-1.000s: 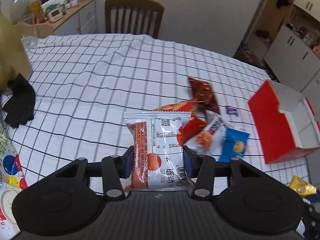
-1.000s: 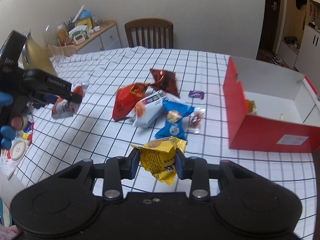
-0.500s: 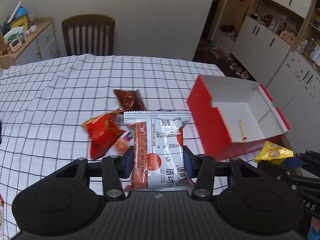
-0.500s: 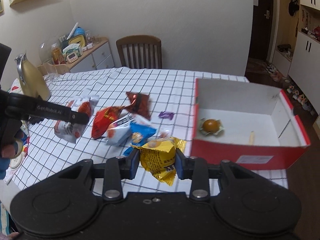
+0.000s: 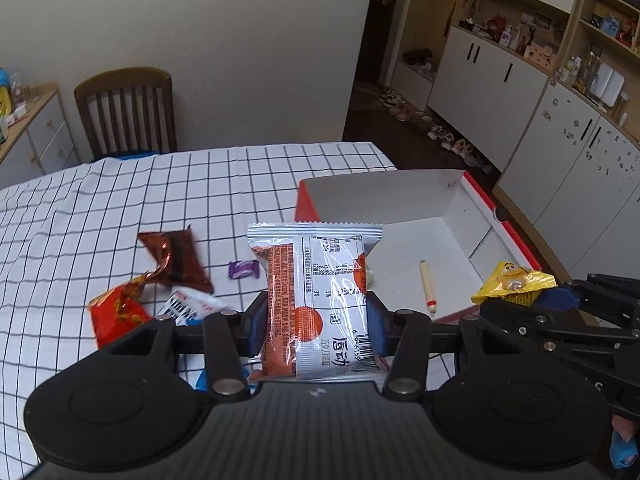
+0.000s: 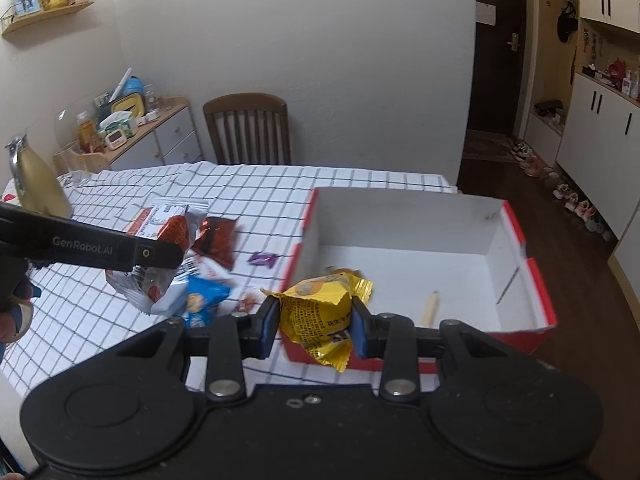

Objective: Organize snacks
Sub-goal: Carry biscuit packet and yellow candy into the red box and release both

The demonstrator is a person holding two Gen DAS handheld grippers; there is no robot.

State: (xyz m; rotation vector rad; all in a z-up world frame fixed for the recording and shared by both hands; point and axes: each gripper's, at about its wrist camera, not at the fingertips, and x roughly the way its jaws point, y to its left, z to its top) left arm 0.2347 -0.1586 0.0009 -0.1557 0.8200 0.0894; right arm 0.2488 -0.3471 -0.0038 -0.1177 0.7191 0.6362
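Observation:
My left gripper is shut on a silver and orange snack packet, held upright in the air just left of the red box. My right gripper is shut on a crumpled yellow snack bag, hanging over the near wall of the red box. In the left wrist view the right gripper shows at the right edge with the yellow bag. The box holds a small pale stick and a round orange sweet, partly hidden behind the yellow bag.
Loose snacks lie on the checked tablecloth: a dark red foil bag, a red bag, a purple sweet, a blue packet. A wooden chair stands at the far side, a gold jug at the left.
Both grippers have travelled right and slightly up toward the red box, each keeping its packet. The box has come from the right edge of both views to just ahead.

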